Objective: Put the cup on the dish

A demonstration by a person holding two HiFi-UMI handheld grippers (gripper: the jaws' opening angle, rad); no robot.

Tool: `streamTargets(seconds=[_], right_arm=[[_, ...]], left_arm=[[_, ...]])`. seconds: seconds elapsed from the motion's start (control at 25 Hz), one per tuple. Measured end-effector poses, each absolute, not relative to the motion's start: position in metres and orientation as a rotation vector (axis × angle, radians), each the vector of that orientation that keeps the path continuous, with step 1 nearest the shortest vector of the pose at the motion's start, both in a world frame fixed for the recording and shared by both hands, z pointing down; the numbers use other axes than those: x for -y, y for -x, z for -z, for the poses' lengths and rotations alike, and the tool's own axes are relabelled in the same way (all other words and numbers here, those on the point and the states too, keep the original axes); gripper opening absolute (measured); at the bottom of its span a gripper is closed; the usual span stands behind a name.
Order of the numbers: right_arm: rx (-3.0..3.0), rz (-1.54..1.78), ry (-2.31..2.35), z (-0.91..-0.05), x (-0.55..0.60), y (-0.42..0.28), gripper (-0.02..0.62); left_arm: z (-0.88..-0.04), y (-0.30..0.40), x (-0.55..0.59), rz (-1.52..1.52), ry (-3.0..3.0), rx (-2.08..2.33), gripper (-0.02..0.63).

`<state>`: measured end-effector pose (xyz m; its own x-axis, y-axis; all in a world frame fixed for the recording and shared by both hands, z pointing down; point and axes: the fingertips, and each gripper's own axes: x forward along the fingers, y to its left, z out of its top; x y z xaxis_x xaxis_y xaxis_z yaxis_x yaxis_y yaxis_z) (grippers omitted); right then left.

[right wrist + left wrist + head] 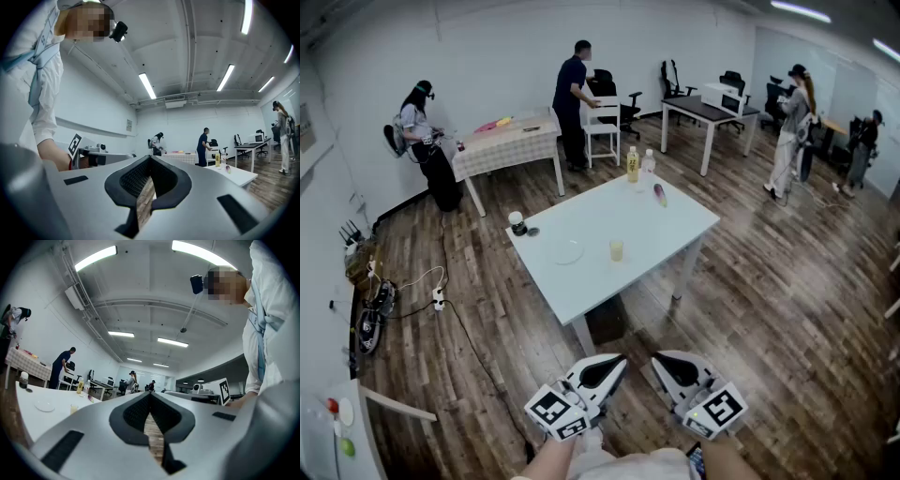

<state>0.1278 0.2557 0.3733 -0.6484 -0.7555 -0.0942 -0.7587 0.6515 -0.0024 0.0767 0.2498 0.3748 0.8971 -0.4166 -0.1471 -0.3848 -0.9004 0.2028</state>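
Small clear cup of yellow liquid [617,249]: middle of pale rectangular counter [675,220], beside round white dish [567,251], not on it. My left tool [617,362] and right tool [660,362]: closed, empty, well short. Risk: a tilted lift would likely spill it.

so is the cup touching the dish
Apart: the head view shows a strip of bare table between the cup and the dish.

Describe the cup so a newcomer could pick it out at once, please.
Find the white table mid-room. On its near half, right of the round dish, stands the cup: small, clear, holding yellow liquid, far shorter than the yellow bottle at the far edge.
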Motion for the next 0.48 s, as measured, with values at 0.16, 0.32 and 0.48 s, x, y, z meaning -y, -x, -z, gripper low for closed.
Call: streamTargets(seconds=[0.16, 0.32, 0.48], right_arm=[[-2.787, -0.05, 1.285, -0.3741, -0.2616, -0.1262, 0.031], [-2.797, -0.059, 1.29, -0.3746, -0.2616, -0.126, 0.031], [-2.81, -0.067, 1.288, -0.3744, -0.2627, -0.1254, 0.031]], left_arm=[[-0.3757, -0.0757, -0.257, 0.276, -2.89, 0.611, 0.002], [-0.3771, -0.0772, -0.2573, 0.271, -2.891, 0.605, 0.002], [-0.3773, -0.0788, -0.2582, 0.273, -2.891, 0.601, 0.002]])
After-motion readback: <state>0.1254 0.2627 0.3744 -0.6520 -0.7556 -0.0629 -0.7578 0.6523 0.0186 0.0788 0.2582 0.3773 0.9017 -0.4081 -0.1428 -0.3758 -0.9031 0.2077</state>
